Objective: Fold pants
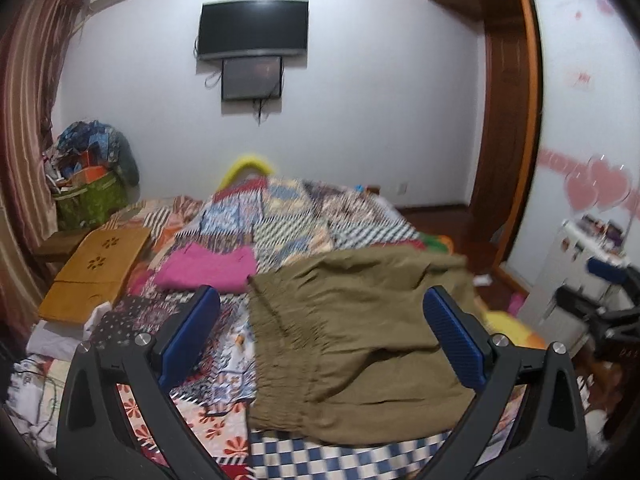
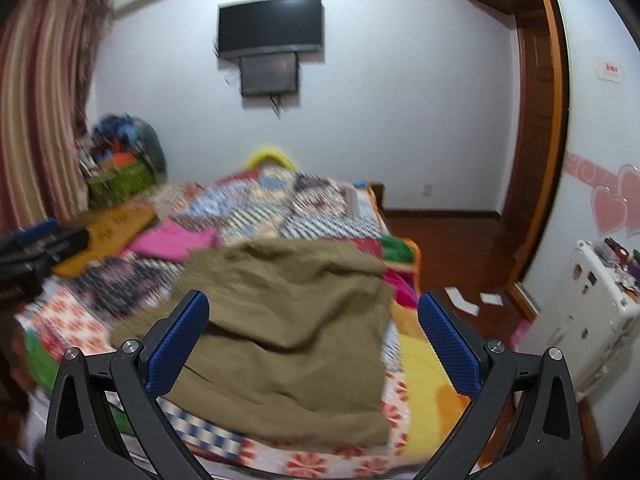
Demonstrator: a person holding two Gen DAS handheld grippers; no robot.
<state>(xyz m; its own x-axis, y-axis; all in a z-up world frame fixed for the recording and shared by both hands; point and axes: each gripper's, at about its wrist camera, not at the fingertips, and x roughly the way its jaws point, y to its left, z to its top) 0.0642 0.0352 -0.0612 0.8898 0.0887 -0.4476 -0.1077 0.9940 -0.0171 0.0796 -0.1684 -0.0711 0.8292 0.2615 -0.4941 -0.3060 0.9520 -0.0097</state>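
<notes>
Olive-brown pants [image 1: 352, 344] lie folded in a loose pile on the patchwork bed quilt [image 1: 280, 216], elastic waistband toward the left. My left gripper [image 1: 322, 300] is open and empty, held above the pants. My right gripper [image 2: 314, 304] is open and empty too, above the same pants [image 2: 288, 336]. The right gripper also shows at the right edge of the left wrist view [image 1: 608, 280]; the left gripper shows at the left edge of the right wrist view [image 2: 36, 248].
A folded pink garment [image 1: 208, 266] lies on the bed beyond the pants. A wooden lap tray [image 1: 94, 276] sits at the bed's left side. A white cabinet [image 2: 588, 312] stands to the right. Papers [image 2: 464, 300] lie on the wooden floor.
</notes>
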